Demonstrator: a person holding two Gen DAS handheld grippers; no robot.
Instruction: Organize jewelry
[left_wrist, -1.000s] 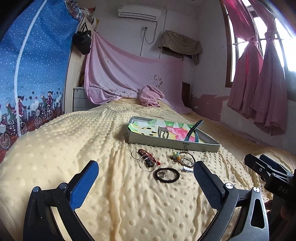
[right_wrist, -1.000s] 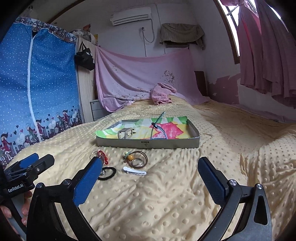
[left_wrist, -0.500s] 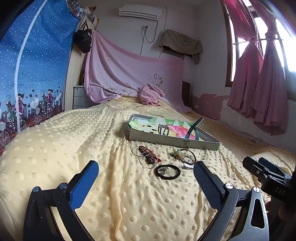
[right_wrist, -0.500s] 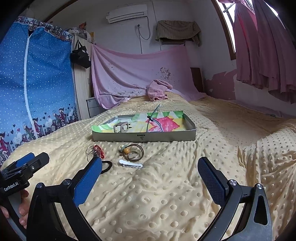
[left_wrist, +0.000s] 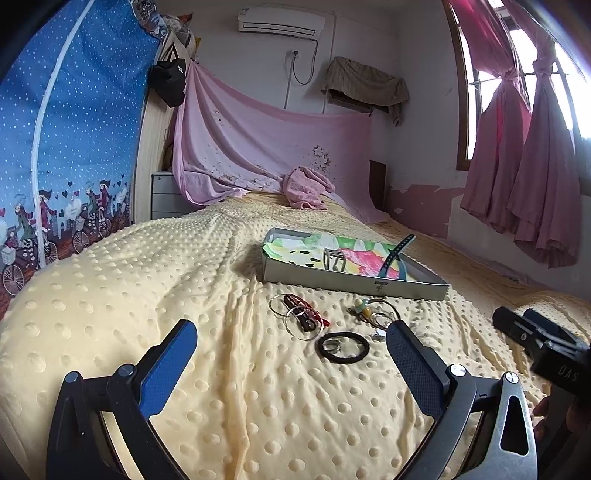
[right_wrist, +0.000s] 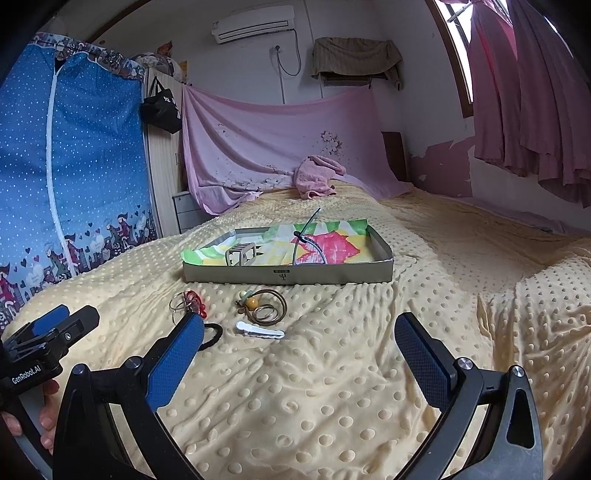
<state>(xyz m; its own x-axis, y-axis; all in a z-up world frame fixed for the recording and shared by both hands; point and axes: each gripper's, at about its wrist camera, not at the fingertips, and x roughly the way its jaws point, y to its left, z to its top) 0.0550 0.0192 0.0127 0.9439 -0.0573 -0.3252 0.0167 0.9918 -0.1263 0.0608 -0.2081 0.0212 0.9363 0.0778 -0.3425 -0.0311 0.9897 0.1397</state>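
**Both grippers closing in on the loose jewelry, nothing picked yet**

Change over the last second: both views have crept forward and a bit lower, so the pile sits nearer. No item has moved. Read: approach phase, sorting barely started.

Left gripper (left_wrist: 291, 341): jaws spread wide, empty, hovering over the yellow dotted blanket (left_wrist: 147, 295), aimed at the black elastic hair tie (left_wrist: 343, 346). Right gripper (right_wrist: 299, 334): also wide open, empty, level beside the left, with the white hair clip (right_wrist: 260, 329) just ahead of it.

Task items lie on the blanket just beside the near wall of the shallow grey cardboard tray (right_wrist: 288, 275): silver hoops with red-and-black bits (left_wrist: 301, 317), and a brown cord loop with beads (right_wrist: 264, 304). The tray, paper-lined, already holds a teal strap (left_wrist: 395, 254) and a small metal frame-like piece (left_wrist: 334, 258).
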